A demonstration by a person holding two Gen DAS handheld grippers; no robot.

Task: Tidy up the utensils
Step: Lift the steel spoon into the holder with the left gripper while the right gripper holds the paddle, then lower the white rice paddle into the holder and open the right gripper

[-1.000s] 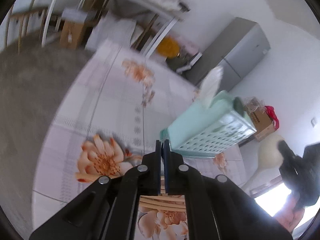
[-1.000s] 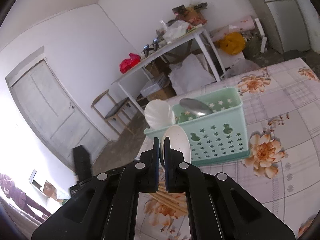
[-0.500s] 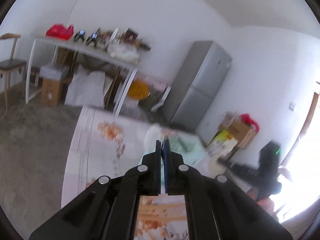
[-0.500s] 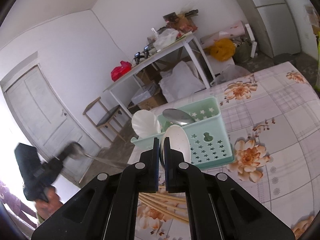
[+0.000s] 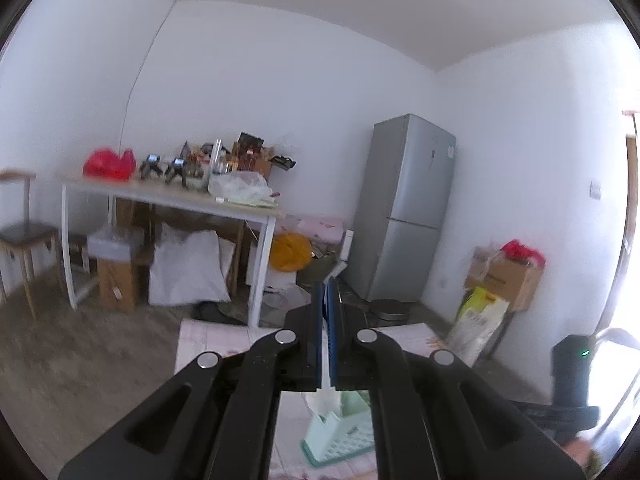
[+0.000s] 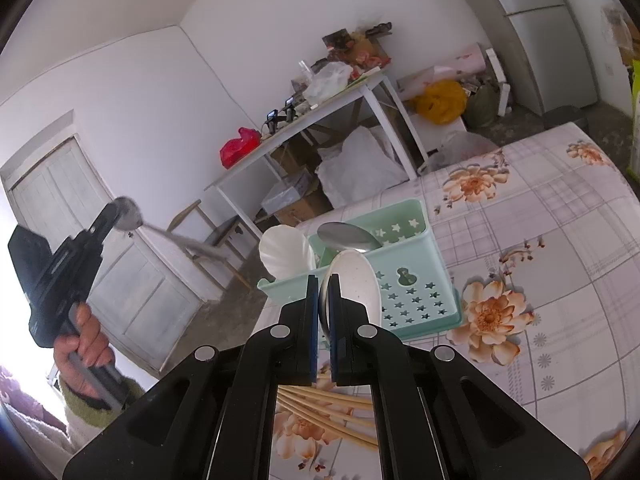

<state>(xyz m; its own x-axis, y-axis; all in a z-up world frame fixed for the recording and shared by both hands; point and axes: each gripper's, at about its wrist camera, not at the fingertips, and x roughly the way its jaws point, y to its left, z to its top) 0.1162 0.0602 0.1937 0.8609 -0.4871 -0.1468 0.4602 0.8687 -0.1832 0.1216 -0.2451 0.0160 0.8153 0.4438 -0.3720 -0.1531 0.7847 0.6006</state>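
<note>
Green caddy [image 6: 404, 276] stands on the floral surface [image 6: 560, 240]; it serves as landmark. A metal spoon bowl [image 6: 348, 236] and a white scalloped spoon [image 6: 286, 254] stick up out of it.

Right tool [image 6: 324, 300], just in front of the caddy's near wall: jaws pressed together on the edge of a white spoon [image 6: 356, 280], bowl up. Looks ceramic or melamine: stiff, smooth, likely slippery, would chip if dropped. Better taken on the handle than the rim.

Wooden chopsticks [image 6: 328, 412] lie loose on the surface, nearer than the caddy: light, thin, prone to roll.

Left tool [image 6: 116, 216], raised high and well left of the caddy, pinches a metal ladle or spoon, blurred. In its own view the jaws are pressed shut on a thin pale strip, pointing nearly level, caddy below. Hand [image 6: 86, 342] wraps the grip.
</note>
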